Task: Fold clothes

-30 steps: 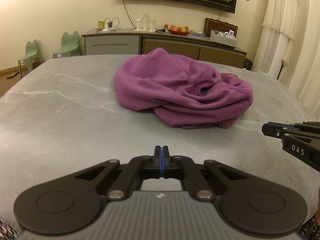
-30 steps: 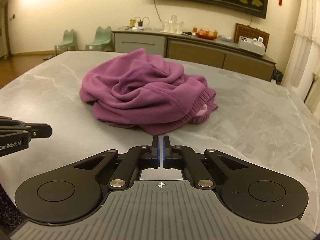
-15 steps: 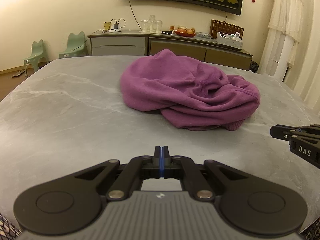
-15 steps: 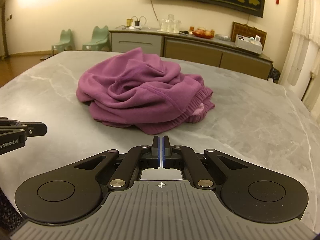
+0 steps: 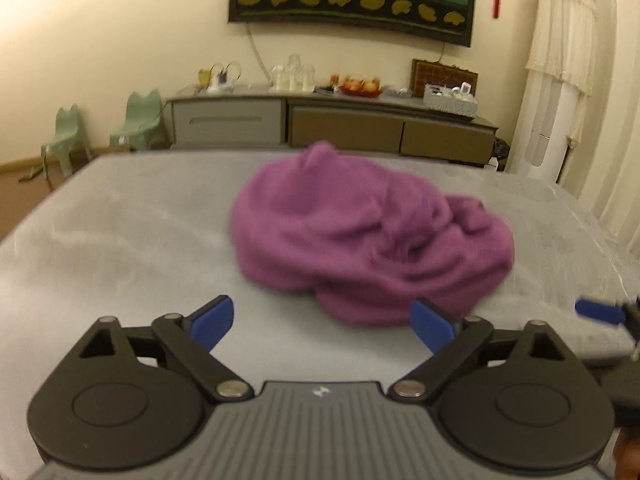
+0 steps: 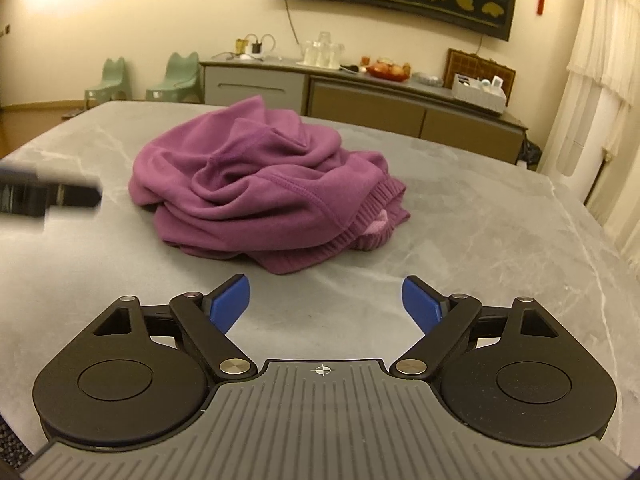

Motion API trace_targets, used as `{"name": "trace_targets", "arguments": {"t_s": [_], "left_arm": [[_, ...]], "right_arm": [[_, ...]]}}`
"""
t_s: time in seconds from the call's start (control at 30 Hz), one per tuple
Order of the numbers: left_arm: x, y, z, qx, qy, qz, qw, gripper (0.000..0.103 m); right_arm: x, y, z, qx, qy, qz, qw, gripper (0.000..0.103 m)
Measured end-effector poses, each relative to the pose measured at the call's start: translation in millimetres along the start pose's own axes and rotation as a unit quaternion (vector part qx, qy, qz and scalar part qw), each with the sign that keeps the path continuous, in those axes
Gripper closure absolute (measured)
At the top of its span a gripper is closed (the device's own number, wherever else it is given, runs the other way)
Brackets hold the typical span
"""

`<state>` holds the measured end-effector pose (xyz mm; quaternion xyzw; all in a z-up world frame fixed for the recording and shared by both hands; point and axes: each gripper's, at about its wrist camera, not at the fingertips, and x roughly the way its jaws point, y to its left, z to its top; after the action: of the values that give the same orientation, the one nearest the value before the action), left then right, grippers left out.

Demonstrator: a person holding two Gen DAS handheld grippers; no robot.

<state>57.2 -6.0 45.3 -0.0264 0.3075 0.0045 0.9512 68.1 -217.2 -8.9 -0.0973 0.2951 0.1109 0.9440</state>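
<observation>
Both grippers, left (image 5: 322,322) and right (image 6: 326,300), are opening, nothing between the fingers. The sweater (image 6: 264,184) is bunched at frame centre. Risk: a pinch may catch several layers.

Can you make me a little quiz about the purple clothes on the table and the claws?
1. True or false: the purple sweatshirt is neatly folded.
2. Is anything between the fingers of the right claw? A) a sleeve B) nothing C) a cup
3. What does the sweatshirt lie on?

Key:
1. False, it is a crumpled heap.
2. B. Both it and the left claw are opening with nothing between the fingers.
3. The grey marble table.
</observation>
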Motion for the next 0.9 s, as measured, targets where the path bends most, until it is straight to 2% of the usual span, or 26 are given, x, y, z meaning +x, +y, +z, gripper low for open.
{"name": "trace_targets", "arguments": {"t_s": [0.13,0.23,0.3,0.33,0.4,0.47,0.5,0.57,0.6,0.63,0.67,0.7,0.77,0.83,0.87,0.9], "left_arm": [[31,-5,34,0.050,0.012,0.002,0.9987,0.001],[65,3,43,0.051,0.033,0.005,0.9981,0.001],[83,17,38,0.018,0.035,-0.001,0.9992,0.000],[92,25,35,-0.005,0.049,-0.002,0.9988,0.000],[109,42,31,-0.064,0.085,-0.007,0.9943,0.003],[116,51,32,-0.104,0.098,-0.033,0.9891,0.003],[115,52,34,-0.107,0.094,-0.033,0.9893,0.003],[110,52,39,-0.099,0.077,-0.021,0.9918,0.003],[107,52,41,-0.095,0.069,-0.015,0.9929,0.003],[105,51,44,-0.091,0.061,-0.008,0.9939,0.003],[102,51,46,-0.087,0.053,-0.002,0.9948,0.003],[96,52,48,-0.093,0.043,-0.002,0.9948,0.003],[82,55,51,-0.113,0.022,-0.012,0.9933,0.003],[71,57,51,-0.124,0.005,-0.026,0.9920,0.001],[68,54,49,-0.118,-0.001,-0.028,0.9926,0.000],[66,50,46,-0.109,-0.005,-0.027,0.9937,0.000]], "right_arm": [[14,2,6,-0.008,0.005,-0.001,1.000,0.013],[32,2,18,-0.014,0.005,0.002,1.000,0.012],[44,1,28,-0.020,-0.003,0.006,1.000,0.008],[54,1,34,-0.025,-0.005,0.003,1.000,0.006],[72,1,43,-0.032,0.000,-0.002,0.999,0.006],[95,4,52,-0.033,0.007,0.003,0.999,0.006],[106,6,55,-0.033,0.014,0.014,0.999,0.007],[127,10,63,-0.029,0.029,0.039,0.998,0.032],[133,10,67,-0.021,0.037,0.056,0.998,0.049],[134,10,73,-0.014,0.034,0.073,0.997,0.074],[129,5,81,0.003,0.027,0.090,0.996,0.076],[115,-6,91,0.038,0.005,0.110,0.993,0.088],[62,-35,114,0.098,-0.080,0.165,0.978,0.091],[6,-62,128,0.121,-0.177,0.206,0.955,0.091],[-9,-73,127,0.121,-0.208,0.202,0.949,0.091],[-8,-80,123,0.126,-0.208,0.188,0.952,0.091]]}}
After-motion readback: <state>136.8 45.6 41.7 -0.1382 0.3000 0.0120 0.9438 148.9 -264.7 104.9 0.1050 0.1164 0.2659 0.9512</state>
